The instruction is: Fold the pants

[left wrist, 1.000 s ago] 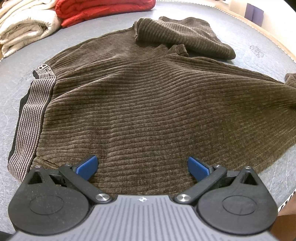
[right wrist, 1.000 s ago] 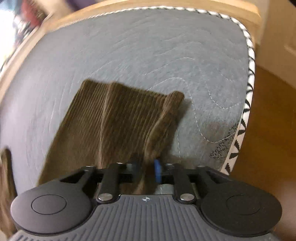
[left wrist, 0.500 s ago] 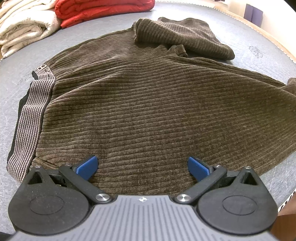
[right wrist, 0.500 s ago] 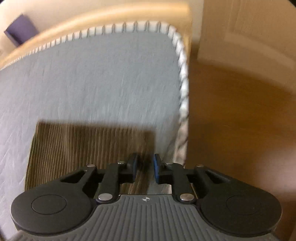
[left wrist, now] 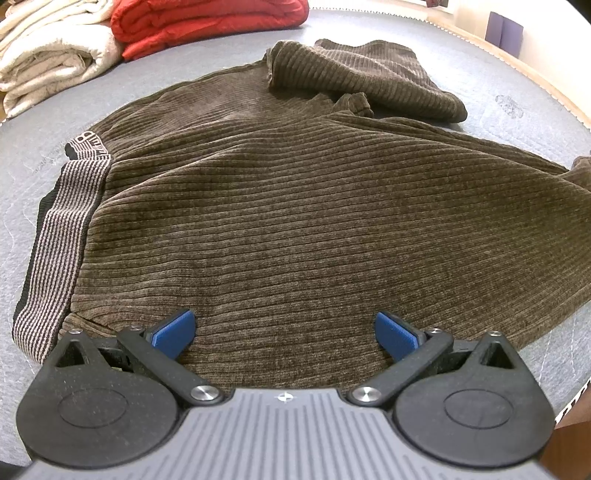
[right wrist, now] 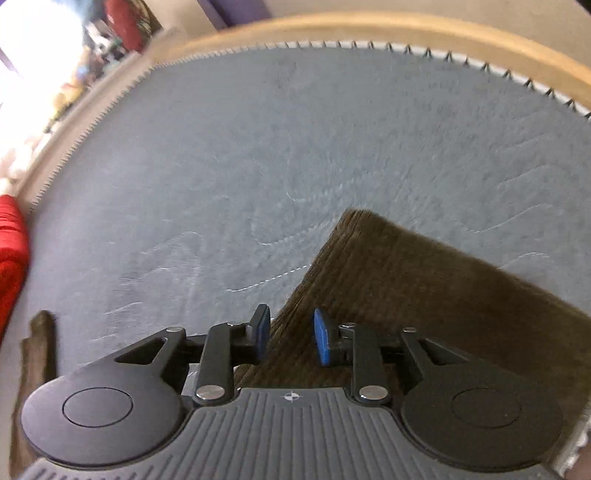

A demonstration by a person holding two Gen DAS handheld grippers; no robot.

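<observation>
The left gripper [left wrist: 284, 330] hovers with its blue pads [left wrist: 173, 328] spread wide over the near edge of the brown corduroy pants [left wrist: 295, 206], gripping nothing. The right gripper [right wrist: 288, 334] has just been opening its jaws, now partly apart with a pant-leg edge [right wrist: 406, 295] between them, pads not pressing. The pants lie on the grey mattress [right wrist: 258, 147], with folded red [left wrist: 207, 18] and cream blankets [left wrist: 48, 51] beyond.

Open mattress [right wrist: 229, 158]: beyond pants [left wrist: 295, 221].
Obstacles: red blanket [left wrist: 207, 18], cream blanket [left wrist: 48, 55] behind pants.
</observation>
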